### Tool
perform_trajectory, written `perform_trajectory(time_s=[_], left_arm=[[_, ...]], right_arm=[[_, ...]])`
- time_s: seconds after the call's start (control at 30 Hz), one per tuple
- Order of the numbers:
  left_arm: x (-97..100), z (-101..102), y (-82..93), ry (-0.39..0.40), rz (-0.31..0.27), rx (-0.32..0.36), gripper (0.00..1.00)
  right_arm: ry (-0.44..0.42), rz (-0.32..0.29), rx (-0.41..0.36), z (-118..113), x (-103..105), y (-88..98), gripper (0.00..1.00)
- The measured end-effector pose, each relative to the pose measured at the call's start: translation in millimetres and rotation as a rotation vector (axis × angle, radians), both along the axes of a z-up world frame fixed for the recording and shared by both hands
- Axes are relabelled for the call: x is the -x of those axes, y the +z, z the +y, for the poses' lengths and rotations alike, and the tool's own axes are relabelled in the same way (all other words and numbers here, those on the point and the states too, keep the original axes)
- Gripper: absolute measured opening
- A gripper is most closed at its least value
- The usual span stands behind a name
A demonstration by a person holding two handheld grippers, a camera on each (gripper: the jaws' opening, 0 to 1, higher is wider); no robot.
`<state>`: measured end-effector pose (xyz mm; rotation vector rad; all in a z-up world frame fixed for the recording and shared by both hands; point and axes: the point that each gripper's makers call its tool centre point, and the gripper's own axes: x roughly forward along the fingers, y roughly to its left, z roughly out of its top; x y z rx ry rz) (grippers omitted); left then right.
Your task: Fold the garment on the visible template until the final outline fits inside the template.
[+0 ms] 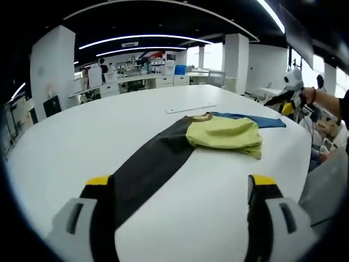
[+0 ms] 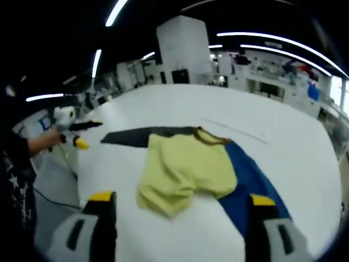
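A garment lies on the white table point(image 1: 82, 142). Its yellow-green body point(image 1: 226, 134) point(image 2: 182, 164) is bunched in a folded heap, with a brown collar point(image 1: 200, 116) at its far edge. A long black part point(image 1: 147, 164) point(image 2: 139, 136) stretches to one side and a blue part point(image 1: 256, 120) point(image 2: 248, 180) to the other. My left gripper point(image 1: 180, 185) is open above the black part's end, and it appears held by a hand point(image 2: 79, 134). My right gripper point(image 2: 182, 202) is open just short of the yellow heap, with its right jaw over the blue part; it shows again in a hand at the table's edge point(image 1: 289, 101).
A thin white strip point(image 1: 191, 108) point(image 2: 234, 130) lies on the table beyond the garment. A person's arm point(image 1: 327, 101) reaches in by the table's edge. Desks, shelves and a white pillar point(image 2: 182, 49) stand behind the table.
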<state>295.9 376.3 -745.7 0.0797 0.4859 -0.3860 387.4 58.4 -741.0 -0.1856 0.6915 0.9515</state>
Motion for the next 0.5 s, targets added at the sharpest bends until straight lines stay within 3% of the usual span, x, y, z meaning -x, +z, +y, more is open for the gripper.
perform_trajectory(time_s=[0.5], left_arm=[[21.9,-34,-0.5,-0.073,0.008,0.008,0.96]], right_arm=[[0.211,-0.033,0.039,80,30,-20.3,0.85]])
